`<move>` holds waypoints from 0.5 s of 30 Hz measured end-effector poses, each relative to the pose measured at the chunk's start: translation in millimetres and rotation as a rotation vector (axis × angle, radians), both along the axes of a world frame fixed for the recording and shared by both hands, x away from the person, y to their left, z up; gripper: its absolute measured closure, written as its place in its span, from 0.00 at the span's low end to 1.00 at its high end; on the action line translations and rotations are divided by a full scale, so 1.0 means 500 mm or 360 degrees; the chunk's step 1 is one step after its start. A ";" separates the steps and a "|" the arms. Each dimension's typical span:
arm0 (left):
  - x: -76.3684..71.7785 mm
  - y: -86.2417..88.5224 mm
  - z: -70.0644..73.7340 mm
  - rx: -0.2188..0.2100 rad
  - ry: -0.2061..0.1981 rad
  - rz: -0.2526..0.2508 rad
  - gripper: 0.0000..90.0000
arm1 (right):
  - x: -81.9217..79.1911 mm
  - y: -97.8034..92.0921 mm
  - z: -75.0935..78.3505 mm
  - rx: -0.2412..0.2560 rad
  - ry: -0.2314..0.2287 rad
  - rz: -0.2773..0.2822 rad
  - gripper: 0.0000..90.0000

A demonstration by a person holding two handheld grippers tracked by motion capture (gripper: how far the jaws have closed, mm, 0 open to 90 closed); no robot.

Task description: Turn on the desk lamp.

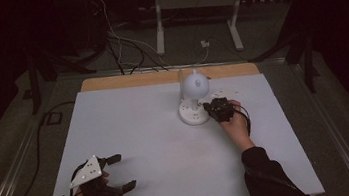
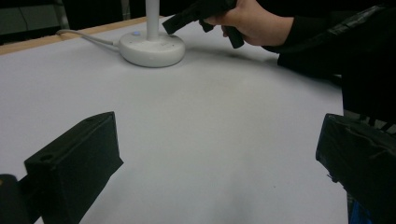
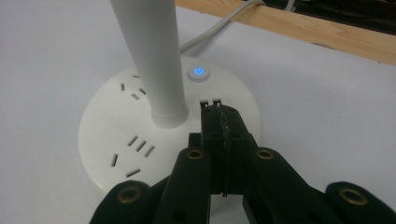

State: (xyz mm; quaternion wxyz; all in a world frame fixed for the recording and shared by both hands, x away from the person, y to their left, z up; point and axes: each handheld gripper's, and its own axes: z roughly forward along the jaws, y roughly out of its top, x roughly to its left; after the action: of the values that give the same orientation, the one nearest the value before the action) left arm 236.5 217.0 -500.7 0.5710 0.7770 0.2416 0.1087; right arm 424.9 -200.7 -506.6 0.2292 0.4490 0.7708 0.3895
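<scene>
A white worktop [image 1: 158, 145] is lying under dim light. Toward its far side a white desk lamp [image 1: 194, 86] is standing on its round socket base [image 3: 112, 140]. The left gripper [image 1: 116, 173] is resting near the front edge, jaws spread wide. The right gripper [image 3: 218, 116], jaws pressed together, is touching the base near the glowing blue power button [image 3: 198, 73].

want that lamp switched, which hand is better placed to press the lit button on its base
Right. The right gripper hangs shut over the lamp base, close to the lit button. The left gripper sits open at the table's near edge.
</scene>
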 end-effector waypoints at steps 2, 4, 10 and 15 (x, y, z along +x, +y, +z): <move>0.000 0.000 0.000 0.0000 0.0000 0.0000 0.00 | 0.000 0.002 -0.001 -0.0010 0.0000 0.0003 1.00; 0.000 0.000 0.000 -0.0001 0.0004 0.0002 0.00 | 0.000 0.002 -0.002 -0.0011 0.0001 0.0005 1.00; 0.001 0.000 0.000 -0.0003 0.0004 0.0001 0.00 | 0.000 -0.001 -0.004 -0.0012 0.0003 0.0001 1.00; 0.001 0.000 0.000 -0.0003 0.0005 0.0002 0.00 | -0.001 0.000 -0.004 -0.0014 0.0002 0.0004 1.00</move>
State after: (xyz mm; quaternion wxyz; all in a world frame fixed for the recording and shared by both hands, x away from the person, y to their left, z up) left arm 236.8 216.8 -501.0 0.5713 0.7765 0.2431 0.1075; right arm 424.6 -200.8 -508.7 0.2302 0.4473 0.7731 0.3863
